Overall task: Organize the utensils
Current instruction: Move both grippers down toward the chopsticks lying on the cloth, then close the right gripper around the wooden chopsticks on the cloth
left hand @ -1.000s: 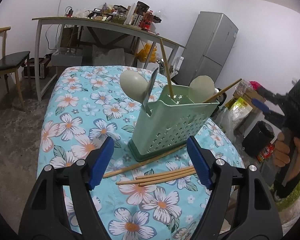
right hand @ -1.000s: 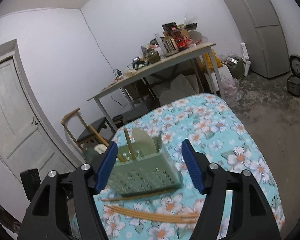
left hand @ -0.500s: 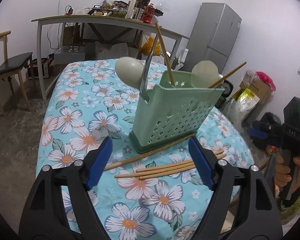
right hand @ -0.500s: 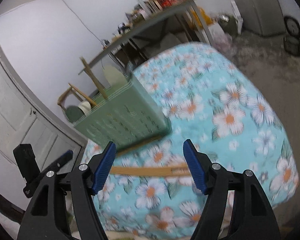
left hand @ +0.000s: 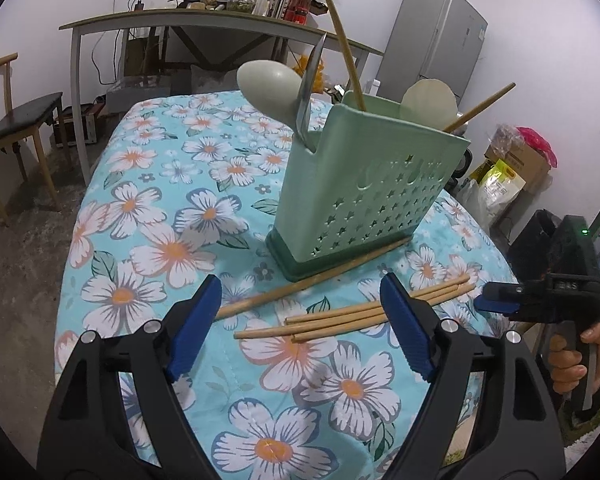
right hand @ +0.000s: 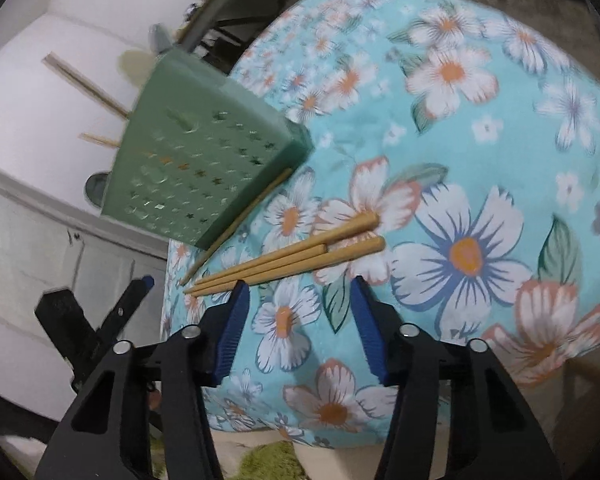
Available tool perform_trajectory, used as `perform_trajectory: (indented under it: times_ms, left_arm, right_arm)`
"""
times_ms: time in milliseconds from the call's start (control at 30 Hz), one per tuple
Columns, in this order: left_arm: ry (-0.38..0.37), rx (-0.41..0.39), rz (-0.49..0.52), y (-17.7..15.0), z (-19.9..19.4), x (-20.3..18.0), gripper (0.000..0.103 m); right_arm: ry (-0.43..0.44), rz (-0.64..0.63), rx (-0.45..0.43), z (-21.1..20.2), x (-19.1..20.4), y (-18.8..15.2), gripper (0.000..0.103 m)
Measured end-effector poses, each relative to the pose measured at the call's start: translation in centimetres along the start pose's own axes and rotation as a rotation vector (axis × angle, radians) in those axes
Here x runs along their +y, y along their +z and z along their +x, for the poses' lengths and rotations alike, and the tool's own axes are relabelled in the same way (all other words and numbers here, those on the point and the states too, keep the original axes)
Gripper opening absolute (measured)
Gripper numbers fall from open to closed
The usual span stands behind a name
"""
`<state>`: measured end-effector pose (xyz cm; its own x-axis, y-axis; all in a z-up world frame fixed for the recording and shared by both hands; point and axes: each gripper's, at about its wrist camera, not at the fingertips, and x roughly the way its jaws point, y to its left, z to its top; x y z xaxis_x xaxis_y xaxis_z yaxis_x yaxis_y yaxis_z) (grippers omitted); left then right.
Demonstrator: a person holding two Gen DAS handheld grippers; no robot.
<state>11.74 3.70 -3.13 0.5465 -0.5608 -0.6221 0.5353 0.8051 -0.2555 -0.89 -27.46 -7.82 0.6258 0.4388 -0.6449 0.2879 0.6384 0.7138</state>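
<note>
Left wrist cam: my left gripper (left hand: 300, 332) hangs spread wide w/ nothing between its pads, over three loose chopsticks (left hand: 352, 316) on the floral tablecloth (left hand: 148, 216); a fourth chopstick (left hand: 312, 280) lies against the base of the green utensil holder (left hand: 364, 196), which holds spoons & more chopsticks. Right wrist cam: my right gripper (right hand: 300, 320) is closing, pads still apart & empty, just short of the chopstick bundle (right hand: 284, 260); holder (right hand: 204, 152) sits up-left.

White walls, grey fridge (left hand: 432, 44), wooden chair (left hand: 16, 120)
</note>
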Motion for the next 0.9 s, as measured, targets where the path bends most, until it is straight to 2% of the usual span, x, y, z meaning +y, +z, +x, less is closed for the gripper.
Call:
perform_trajectory:
  times_ms: [167, 400, 633, 667, 733, 767, 833, 900]
  left_arm:
    - [-0.005, 0.000, 0.007, -0.3, 0.4, 0.1, 0.077]
    - [-0.021, 0.015, 0.023, -0.7, 1.1, 0.0, 0.077]
    - [-0.034, 0.030, 0.077, -1.1, 1.7, -1.1, 0.077]
    - [-0.037, 0.033, 0.090, -1.2, 1.7, -1.3, 0.075]
    - [-0.045, 0.051, 0.125, -1.4, 2.0, -1.9, 0.063]
    - [-0.053, 0.070, 0.143, -1.7, 2.3, -2.2, 0.060]
    - [-0.067, 0.107, 0.163, -2.1, 3.0, -2.6, 0.050]
    - [-0.077, 0.143, 0.184, -2.7, 3.7, -3.1, 0.047]
  right_arm:
    - [0.014, 0.100, -0.016, 0.8, -1.5, 0.7, 0.037]
    - [-0.022, 0.176, -0.089, 1.6, -2.5, 2.1, 0.020]
    - [-0.008, 0.226, -0.112, 1.6, -3.2, 3.1, 0.018]
    - [-0.009, 0.226, -0.112, 1.6, -3.2, 3.1, 0.018]
    - [-0.008, 0.224, -0.107, 1.6, -3.2, 3.2, 0.019]
    - [-0.001, 0.227, -0.104, 1.6, -3.4, 3.2, 0.020]
    - [0.002, 0.226, -0.100, 1.5, -3.5, 3.2, 0.021]
    - [0.002, 0.220, -0.091, 1.5, -3.2, 3.1, 0.022]
